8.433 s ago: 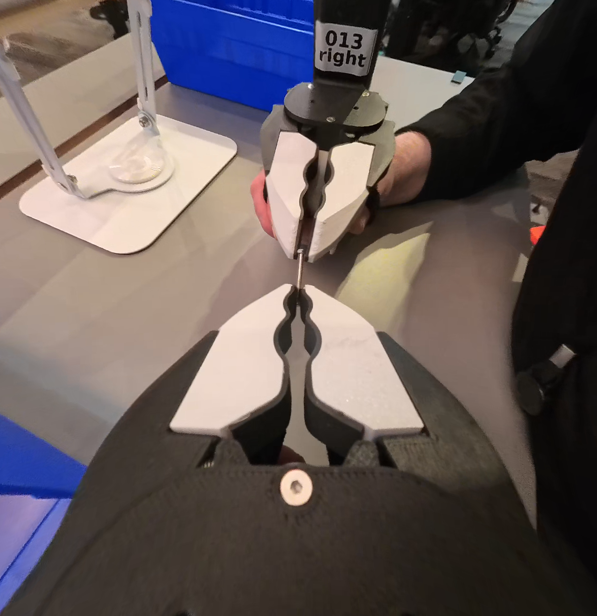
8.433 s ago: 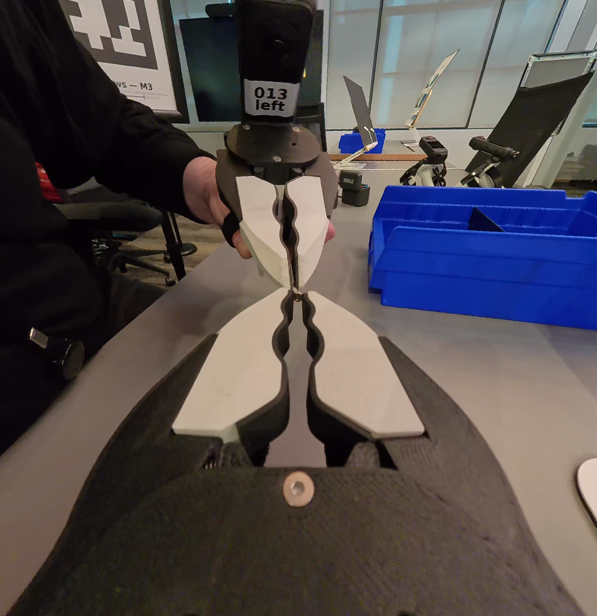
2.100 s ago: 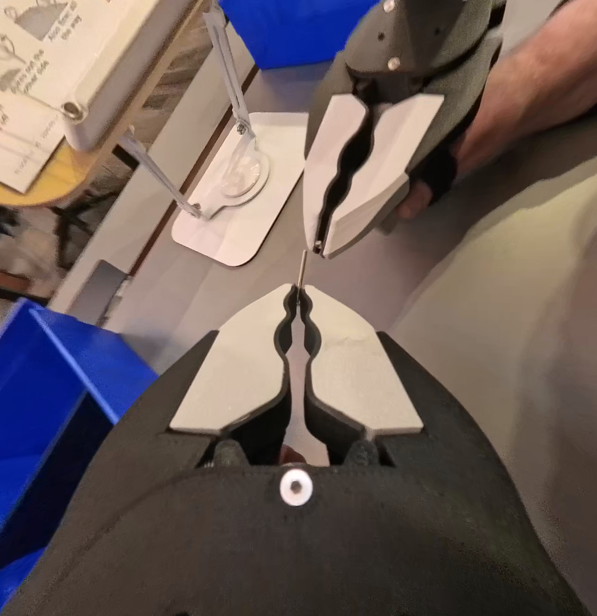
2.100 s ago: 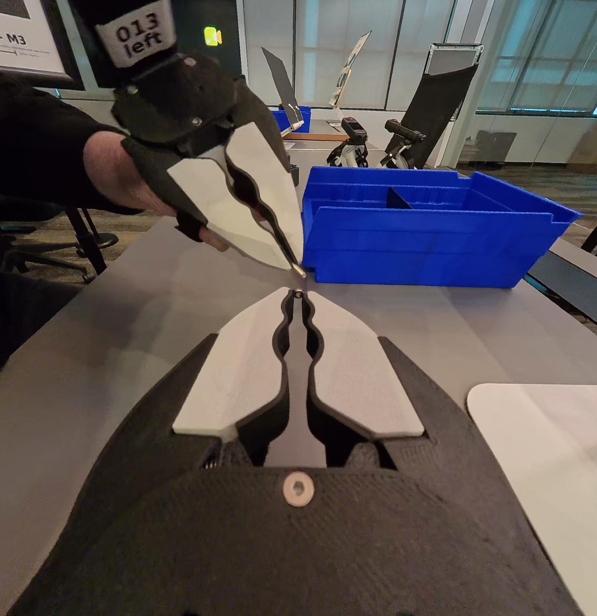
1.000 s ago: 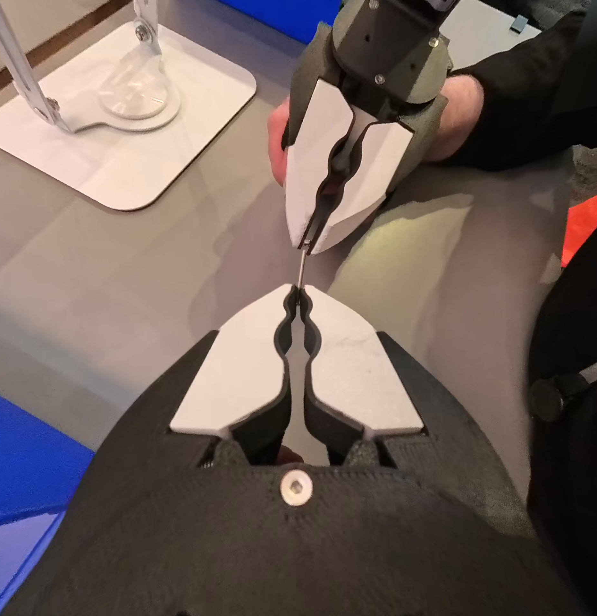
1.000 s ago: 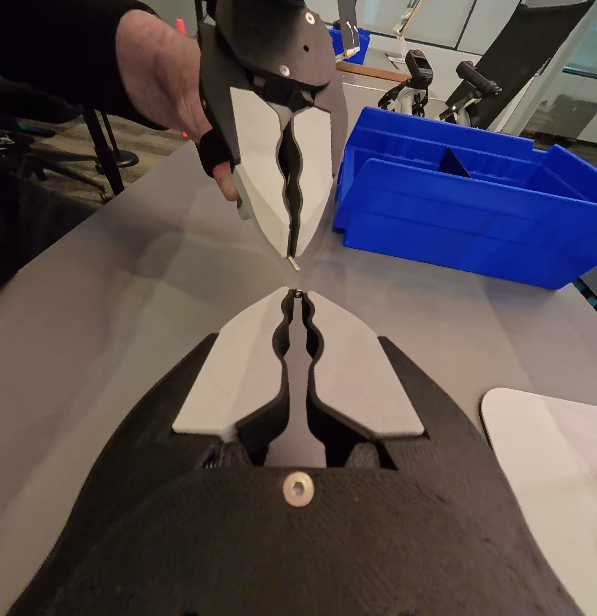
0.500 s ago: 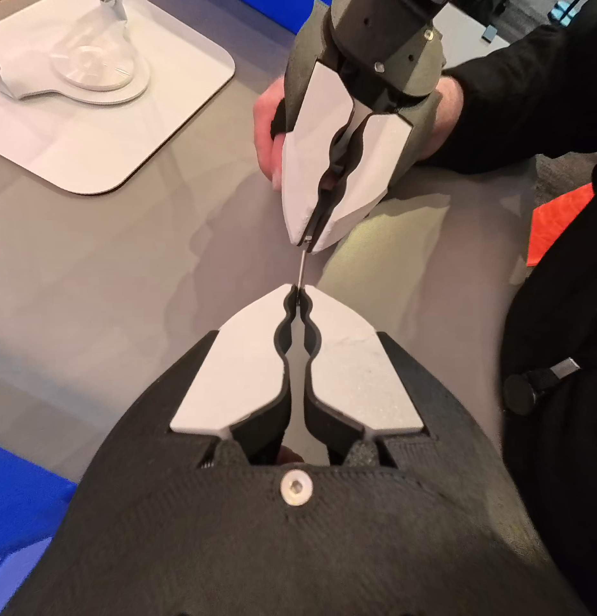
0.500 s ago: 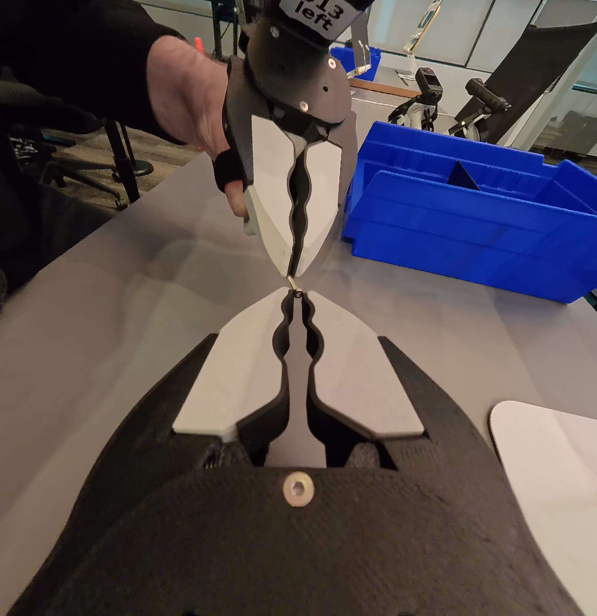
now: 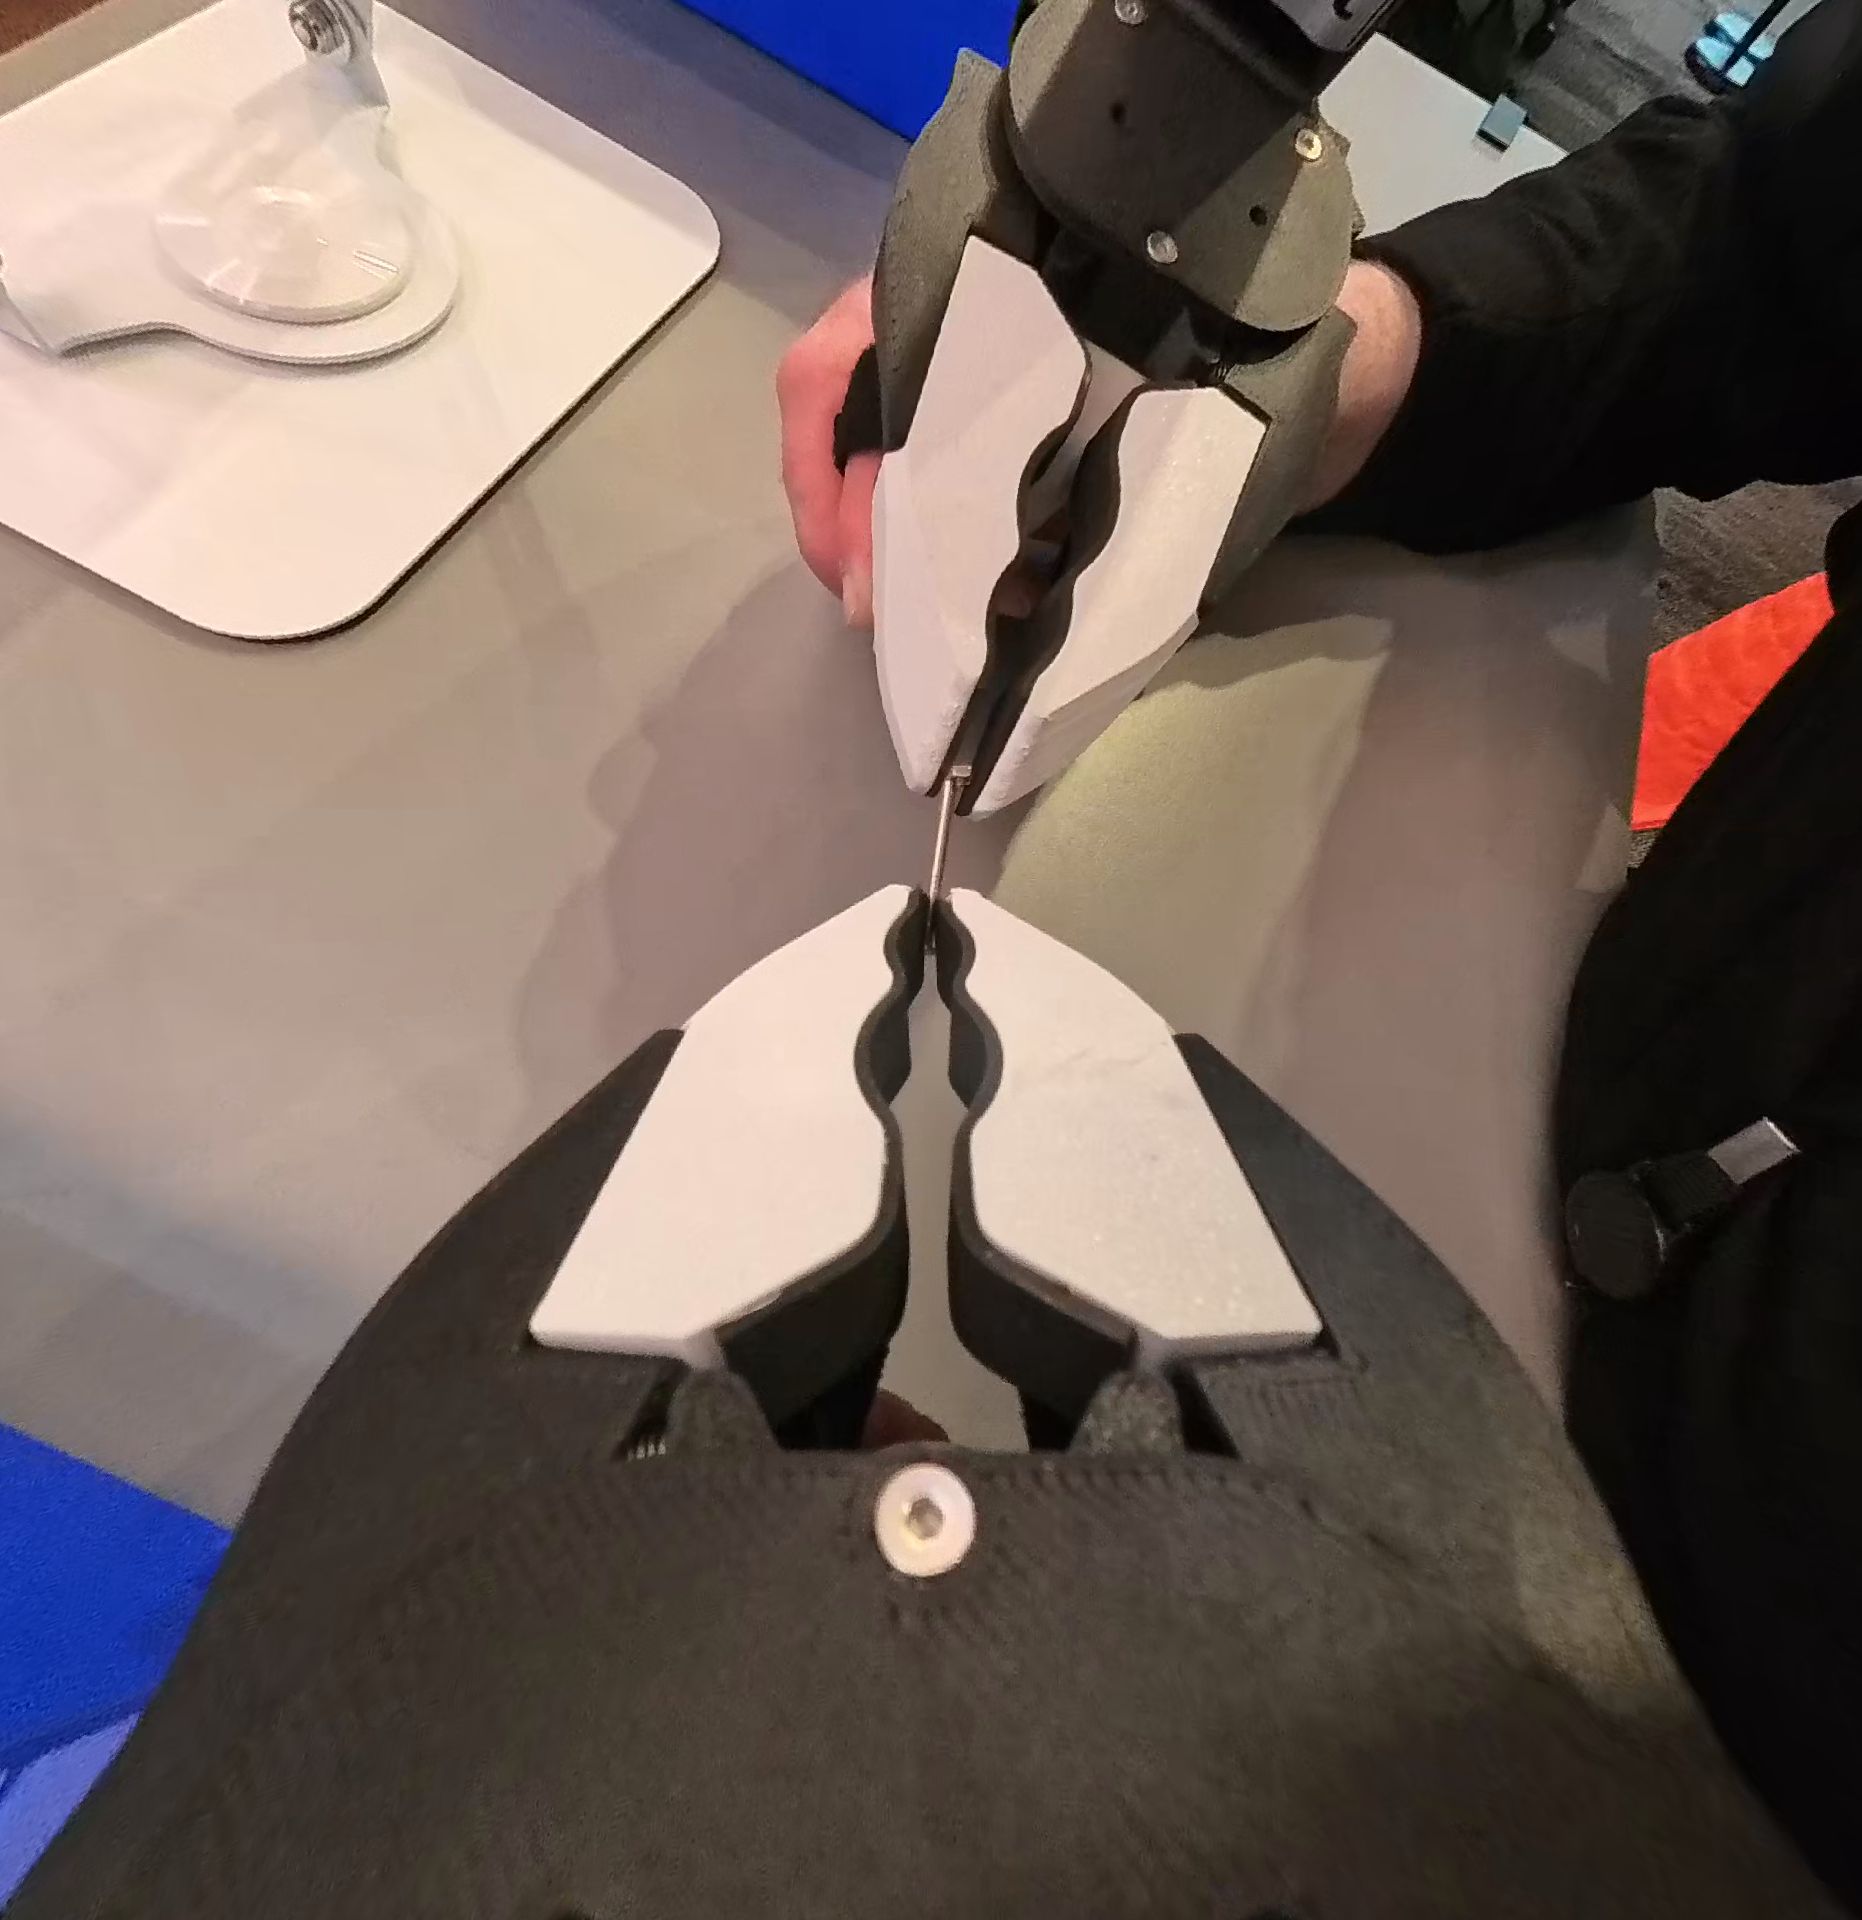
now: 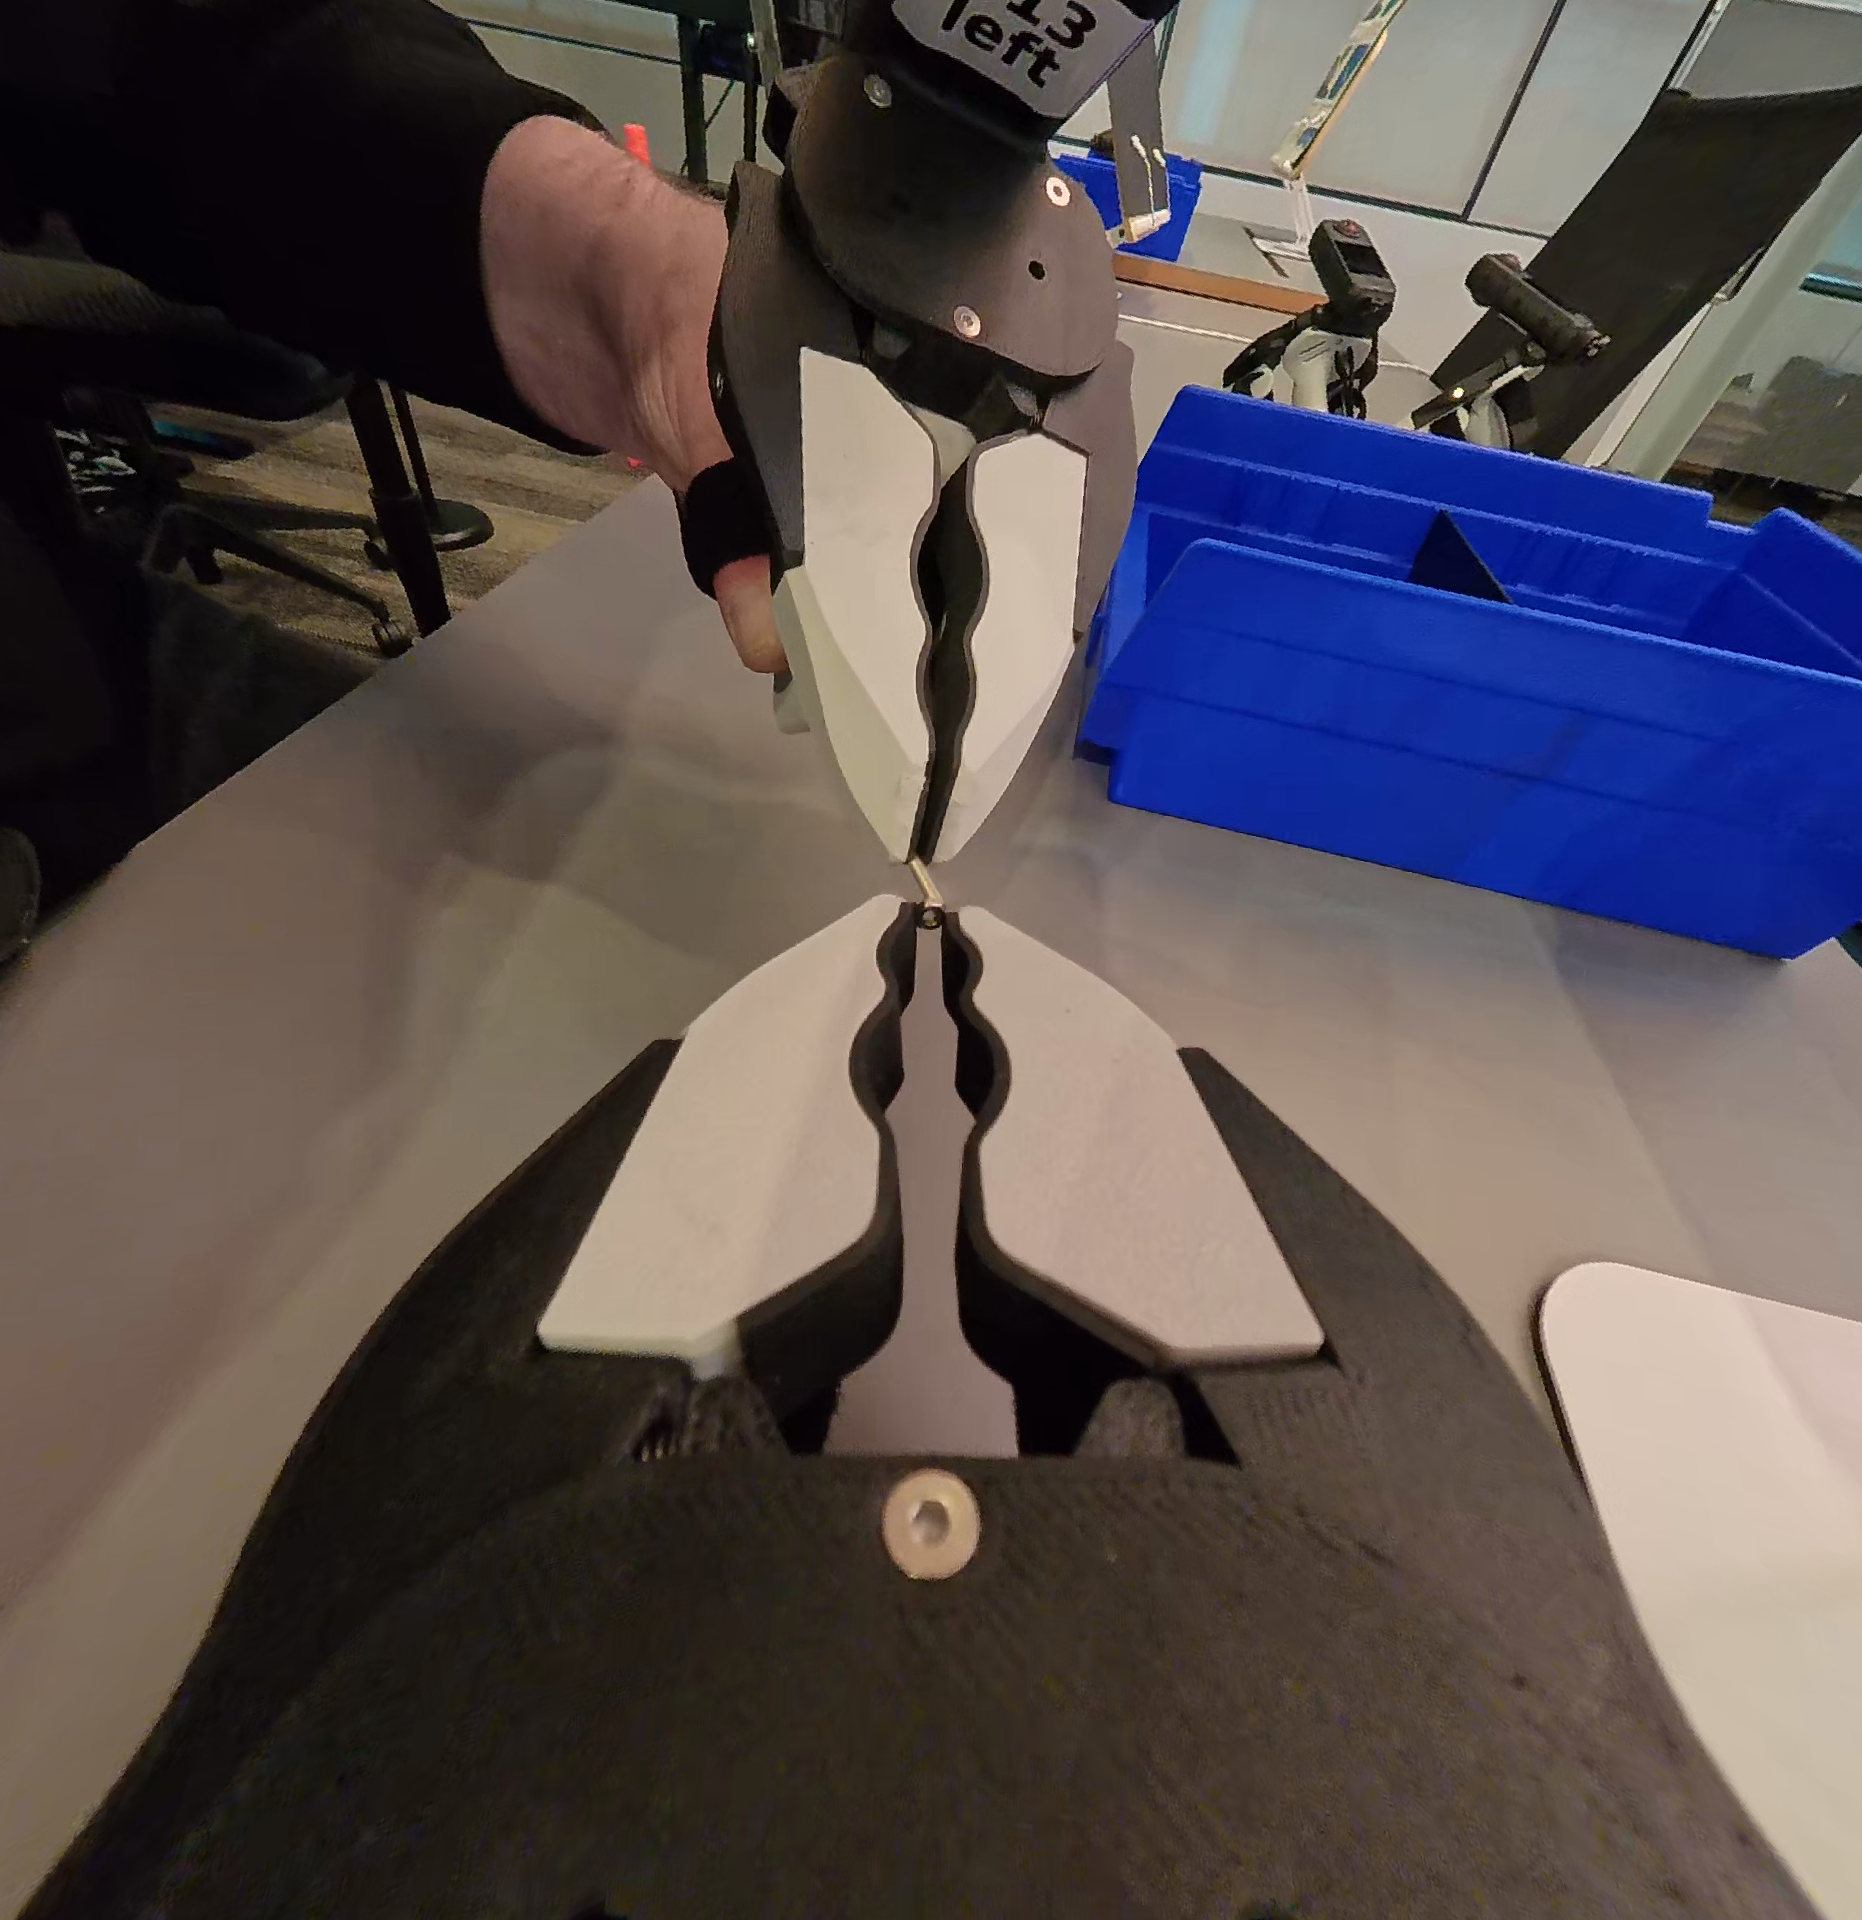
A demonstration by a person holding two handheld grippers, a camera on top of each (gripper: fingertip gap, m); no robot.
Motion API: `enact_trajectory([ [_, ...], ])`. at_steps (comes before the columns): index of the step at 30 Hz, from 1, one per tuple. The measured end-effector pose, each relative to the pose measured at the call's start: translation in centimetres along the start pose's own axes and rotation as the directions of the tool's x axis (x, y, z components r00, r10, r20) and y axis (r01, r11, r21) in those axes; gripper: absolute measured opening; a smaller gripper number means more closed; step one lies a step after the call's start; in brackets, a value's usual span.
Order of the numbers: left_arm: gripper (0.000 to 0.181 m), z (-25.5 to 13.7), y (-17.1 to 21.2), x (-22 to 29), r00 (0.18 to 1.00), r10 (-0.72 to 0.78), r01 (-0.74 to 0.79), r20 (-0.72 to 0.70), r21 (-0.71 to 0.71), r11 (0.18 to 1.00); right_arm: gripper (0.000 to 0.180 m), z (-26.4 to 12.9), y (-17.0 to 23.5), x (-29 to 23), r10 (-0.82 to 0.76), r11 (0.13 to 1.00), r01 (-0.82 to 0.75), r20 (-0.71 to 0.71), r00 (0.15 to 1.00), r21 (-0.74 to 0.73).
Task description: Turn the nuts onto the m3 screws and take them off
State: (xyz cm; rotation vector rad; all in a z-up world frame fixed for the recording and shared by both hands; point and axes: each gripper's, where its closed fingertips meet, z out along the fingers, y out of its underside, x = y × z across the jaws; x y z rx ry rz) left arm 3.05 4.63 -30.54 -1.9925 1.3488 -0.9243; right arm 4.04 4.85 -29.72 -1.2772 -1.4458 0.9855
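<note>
My left gripper [image 9: 932, 902] is shut on a thin M3 screw [image 9: 939, 836] whose shaft points forward out of its tips. My right gripper [image 9: 958, 792] faces it tip to tip, shut on a small nut [image 9: 963, 771] at the screw's far end. In the right wrist view my right gripper [image 10: 932, 914] pinches the nut [image 10: 933, 920] at its tips. The screw [image 10: 923, 881] reaches down to the nut from the left gripper [image 10: 922, 850]. Screw tip and nut touch or nearly touch; whether they are threaded together is too small to tell. Both are held above the grey table [image 9: 387, 831].
A blue bin [image 10: 1478, 727] stands on the table right of the left gripper. A white stand base [image 9: 283, 416] lies at the far left; its corner also shows in the right wrist view [image 10: 1737, 1507]. Another blue bin's edge [image 9: 33, 1610] is at lower left. The person's dark sleeve [image 9: 1633, 312] is at right. The grippers are tip to tip, or close to it.
The two grippers have lined up and closed the gap, so the screw tip that hung clear of the nut a second ago now meets it. Both stay shut.
</note>
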Motion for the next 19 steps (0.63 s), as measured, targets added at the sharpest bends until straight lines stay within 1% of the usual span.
enact_trajectory([
  [1, 0.0, 0.0, 0.0, 0.0, 1.0, 0.0, 0.0, 0.002, 0.002, 1.0, 0.004, 0.0, 0.0, 0.0, 0.0, 1.0, 0.0, 0.001, 1.0, -0.001],
  [11, 0.0, 0.2, 0.4, 0.0, 1.0, 0.009, -0.009, 0.007, -0.02, 1.0, 0.004, 0.1, 0.3, -0.2, -0.004, 1.0, 0.004, 0.015, 1.0, -0.025],
  [14, 0.0, 0.3, 1.1, -0.4, 0.999, 0.016, -0.015, 0.03, -0.047, 0.999, 0.004, 0.2, 1.1, -0.5, -0.011, 0.997, 0.014, 0.041, 0.999, -0.081],
  [19, 0.001, 0.4, 2.1, -0.8, 0.998, 0.026, -0.021, 0.058, -0.085, 0.996, 0.004, 0.1, 3.4, -1.1, 0.01, 0.974, 0.019, 0.129, 0.992, -0.224],
])
